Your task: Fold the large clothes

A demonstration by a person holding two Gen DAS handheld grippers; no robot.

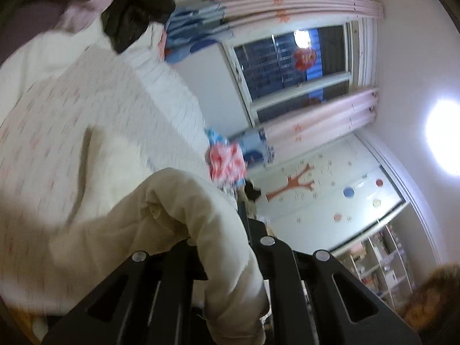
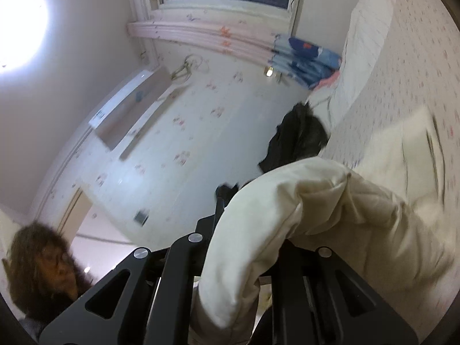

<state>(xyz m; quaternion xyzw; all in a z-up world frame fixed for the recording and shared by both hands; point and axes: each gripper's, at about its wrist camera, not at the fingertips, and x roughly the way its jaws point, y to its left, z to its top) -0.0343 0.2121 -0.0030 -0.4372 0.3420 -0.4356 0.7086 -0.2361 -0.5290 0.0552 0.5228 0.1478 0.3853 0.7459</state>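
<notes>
Cream garment over floral-print bed, curtained window beyond

The room is lit by a round ceiling lamp, which is blown out to white glare in both views. The window is dark. Motion blur is smeared over the bed cover and wall. Straight edges are bent by fisheye distortion, and the corners are vignetted black.
</notes>
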